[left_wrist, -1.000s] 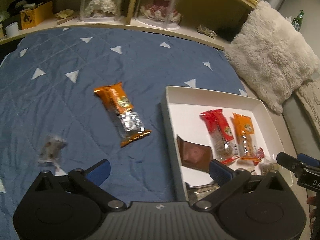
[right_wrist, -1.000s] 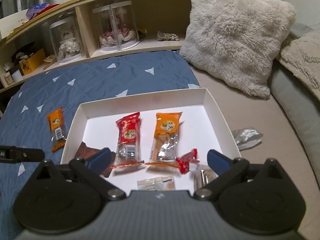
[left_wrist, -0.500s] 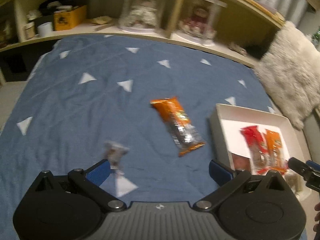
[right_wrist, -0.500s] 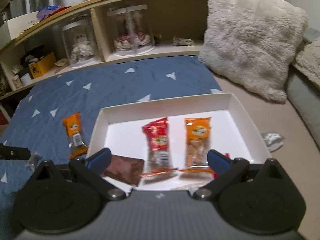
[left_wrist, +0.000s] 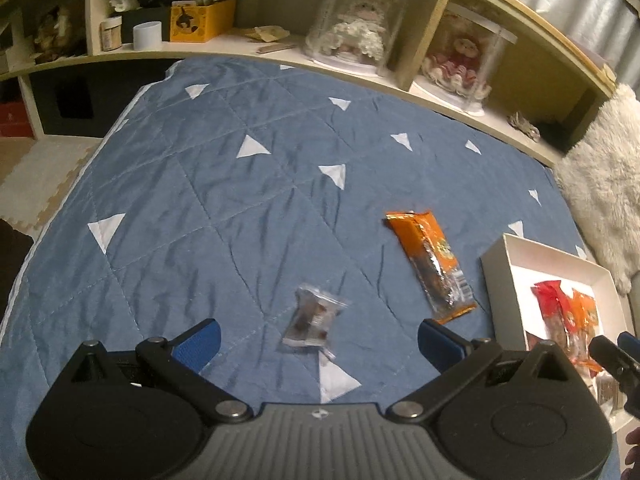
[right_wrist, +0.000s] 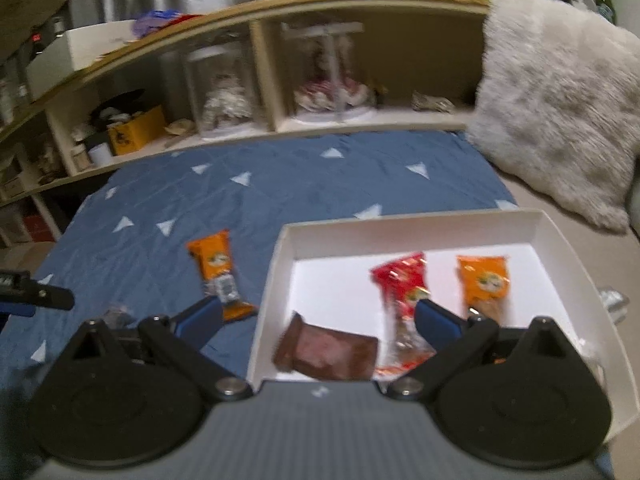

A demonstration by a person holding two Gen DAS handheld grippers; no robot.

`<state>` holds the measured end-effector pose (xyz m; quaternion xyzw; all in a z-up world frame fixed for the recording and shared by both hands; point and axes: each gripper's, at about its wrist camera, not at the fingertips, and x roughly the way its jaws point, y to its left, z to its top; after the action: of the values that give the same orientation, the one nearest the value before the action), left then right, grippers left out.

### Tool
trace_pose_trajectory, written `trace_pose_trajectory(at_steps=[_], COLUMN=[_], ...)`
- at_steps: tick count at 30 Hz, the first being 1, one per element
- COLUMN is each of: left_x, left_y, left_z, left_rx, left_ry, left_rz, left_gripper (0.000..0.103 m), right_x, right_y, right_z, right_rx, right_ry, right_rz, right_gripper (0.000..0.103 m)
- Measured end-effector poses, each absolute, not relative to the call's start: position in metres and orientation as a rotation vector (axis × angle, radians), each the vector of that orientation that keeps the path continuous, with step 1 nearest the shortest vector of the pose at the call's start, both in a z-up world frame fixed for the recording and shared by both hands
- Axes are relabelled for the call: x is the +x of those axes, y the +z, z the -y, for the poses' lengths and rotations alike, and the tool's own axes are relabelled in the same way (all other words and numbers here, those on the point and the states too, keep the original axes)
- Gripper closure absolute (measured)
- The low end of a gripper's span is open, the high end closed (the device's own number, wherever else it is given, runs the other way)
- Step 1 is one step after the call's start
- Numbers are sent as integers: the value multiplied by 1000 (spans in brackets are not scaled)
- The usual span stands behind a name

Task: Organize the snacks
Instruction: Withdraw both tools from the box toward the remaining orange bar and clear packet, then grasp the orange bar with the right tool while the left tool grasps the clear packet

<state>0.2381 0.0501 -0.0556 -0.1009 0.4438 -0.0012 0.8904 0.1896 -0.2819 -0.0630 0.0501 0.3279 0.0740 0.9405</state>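
Left wrist: orange snack bar (left_wrist: 432,266) label unreadable, blurred.

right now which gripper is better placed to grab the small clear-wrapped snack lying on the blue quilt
Left. The small clear-wrapped snack lies just ahead of the open left gripper, roughly between its fingers. The open right gripper faces the white cardboard box.

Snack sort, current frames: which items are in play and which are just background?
In play: white box; orange snack bar and small clear-wrapped snack on the quilt; boxed red pack, orange pack, brown pack.

Background: fluffy pillow, doll cases, yellow box.
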Motion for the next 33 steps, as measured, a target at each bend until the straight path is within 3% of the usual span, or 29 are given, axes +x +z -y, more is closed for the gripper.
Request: trace_pose_trajectory(at_steps=[15, 23, 25, 27, 29, 33], left_x=[262, 271, 275, 277, 280, 288], left_y=[-73, -81, -86, -90, -94, -102], left_z=[-48, -46, -45, -42, -40, -43], left_rx=[-100, 61, 85, 115, 133, 84], left_ry=[-154, -194, -202, -222, -243, -284], left_rz=[-908, -912, -937, -945, -956, -986], left_gripper=[0, 0, 0, 0, 4, 28], right_x=[218, 259, 271, 283, 296, 311], right_y=[-72, -82, -83, -83, -86, -95], right_z=[211, 184, 182, 181, 180, 181], right_rx=[-140, -204, -200, -192, -179, -156], right_ry=[364, 401, 405, 423, 439, 444], right_rz=[-513, -605, -634, -652, -680, -721], right_gripper=[0, 0, 2, 14, 24, 32])
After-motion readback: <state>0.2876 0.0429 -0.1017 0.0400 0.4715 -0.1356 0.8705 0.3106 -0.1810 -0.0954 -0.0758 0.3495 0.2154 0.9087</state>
